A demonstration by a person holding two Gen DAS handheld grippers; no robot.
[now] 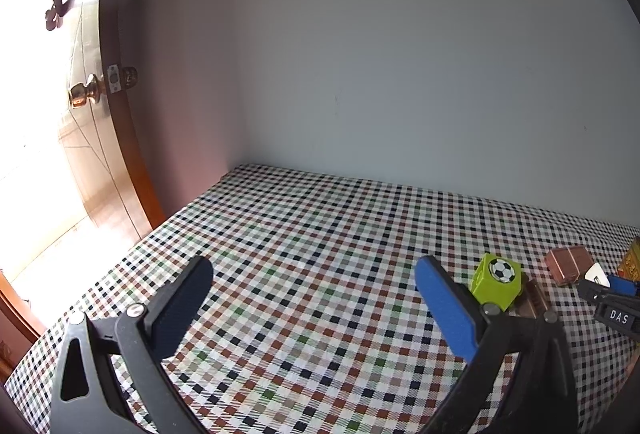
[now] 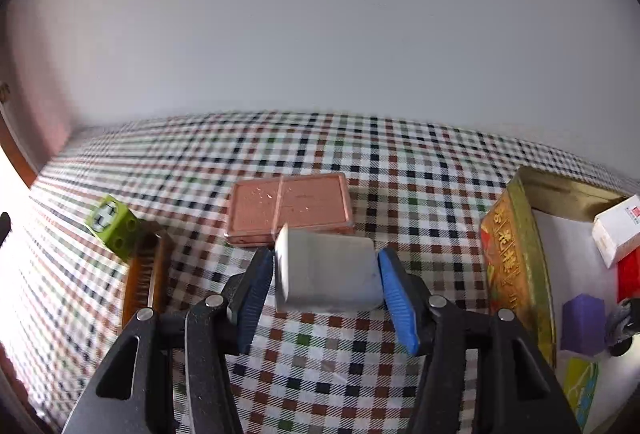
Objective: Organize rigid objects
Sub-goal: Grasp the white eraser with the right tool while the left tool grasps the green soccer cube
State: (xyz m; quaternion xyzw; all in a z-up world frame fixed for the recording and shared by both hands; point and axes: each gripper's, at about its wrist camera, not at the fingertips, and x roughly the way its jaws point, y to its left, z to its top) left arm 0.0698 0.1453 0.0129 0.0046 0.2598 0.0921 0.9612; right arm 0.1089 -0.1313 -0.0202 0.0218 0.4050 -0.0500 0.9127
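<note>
Nothing is held in the left wrist view: the left gripper is spread wide over the checked tablecloth, with the green cube just beyond its right finger. In the right wrist view, the right gripper is clamped on a white block, raised just in front of the copper tin. The open box to its right already holds several items, so the task is judged partly done; block, cube, tin and brown brush remain outside.
</note>
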